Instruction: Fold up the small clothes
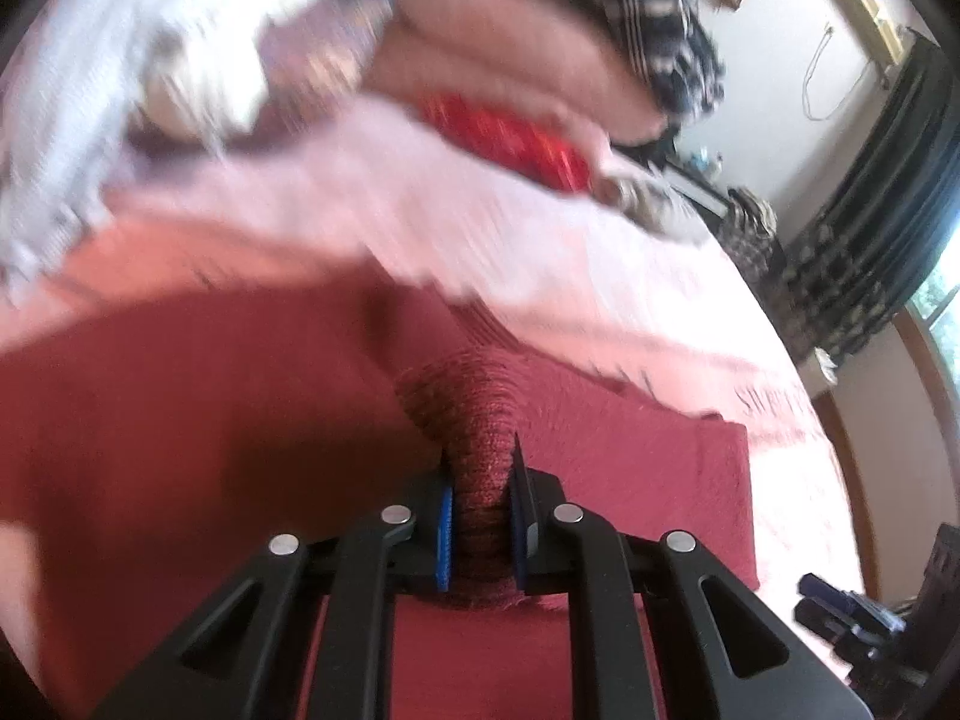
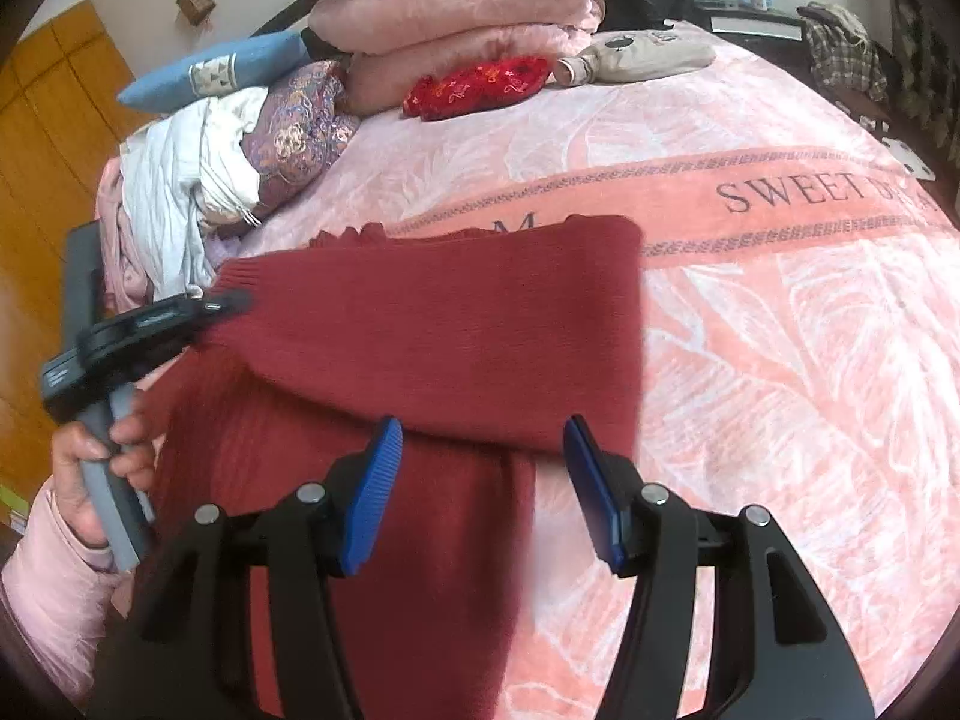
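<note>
A dark red knitted sweater (image 2: pixel 432 330) lies partly folded on the pink bed blanket (image 2: pixel 780 360). My left gripper (image 1: pixel 480 480) is shut on a bunched ribbed edge of the sweater (image 1: pixel 474 420); in the right wrist view it (image 2: pixel 222 303) grips the sweater's left edge. My right gripper (image 2: pixel 483 438) is open and empty, hovering just over the folded sweater's near edge, its blue pads (image 2: pixel 375 492) wide apart. The left wrist view is blurred.
Folded pink quilts (image 2: pixel 456 18) are stacked at the head of the bed with a red embroidered pouch (image 2: pixel 474 87), a beige soft toy (image 2: pixel 642 54), a blue pillow (image 2: pixel 210 69) and white and purple laundry (image 2: pixel 240 162). A wooden wardrobe (image 2: pixel 54 138) stands left.
</note>
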Demonstrator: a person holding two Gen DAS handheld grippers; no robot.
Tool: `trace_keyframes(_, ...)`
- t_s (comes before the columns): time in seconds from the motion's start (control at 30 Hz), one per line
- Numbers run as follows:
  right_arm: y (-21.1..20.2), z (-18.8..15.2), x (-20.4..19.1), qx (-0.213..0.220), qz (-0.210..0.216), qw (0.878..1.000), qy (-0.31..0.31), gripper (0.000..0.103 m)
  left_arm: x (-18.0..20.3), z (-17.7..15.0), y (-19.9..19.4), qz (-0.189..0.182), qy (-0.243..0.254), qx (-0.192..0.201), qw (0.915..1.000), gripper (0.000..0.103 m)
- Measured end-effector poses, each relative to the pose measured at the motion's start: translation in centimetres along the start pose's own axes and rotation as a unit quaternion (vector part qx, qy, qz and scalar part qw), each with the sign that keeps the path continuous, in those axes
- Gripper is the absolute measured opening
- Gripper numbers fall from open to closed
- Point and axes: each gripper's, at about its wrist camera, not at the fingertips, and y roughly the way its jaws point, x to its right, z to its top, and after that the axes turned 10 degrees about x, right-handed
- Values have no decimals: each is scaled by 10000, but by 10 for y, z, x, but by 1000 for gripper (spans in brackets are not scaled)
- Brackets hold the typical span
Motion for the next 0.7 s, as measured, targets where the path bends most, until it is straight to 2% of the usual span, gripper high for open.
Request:
trace_keyframes(0.13,23,6,-1,-147,123,9994,274,57,-40,13,-8,334,214,64,9992,14)
trace_keyframes(0.3,68,9,-5,-402,178,9977,515,53,-64,-2,16,411,9,-333,9986,15)
trace_keyframes(0.37,84,7,-1,-582,-27,9967,563,45,-71,-9,25,550,47,-421,9976,18)
trace_keyframes(0.43,95,4,3,-747,-393,9951,520,45,-81,-16,31,917,180,-511,9943,22)
trace_keyframes(0.47,100,0,6,-885,-676,9929,407,45,-89,-19,32,995,171,-613,9930,27)
trace_keyframes(0.53,103,-6,10,-987,-804,9915,275,45,-107,-24,36,1066,-5,-828,9908,30)
trace_keyframes(0.57,101,-6,10,-1011,-887,9907,194,48,-112,-24,34,1094,-76,-831,9905,34)
trace_keyframes(0.67,93,-4,15,-1071,-896,9897,328,48,-140,-19,11,1509,-277,-597,9864,35)
trace_keyframes(0.7,88,-2,13,-994,-910,9904,314,49,-148,-15,1,1486,-385,-472,9870,35)
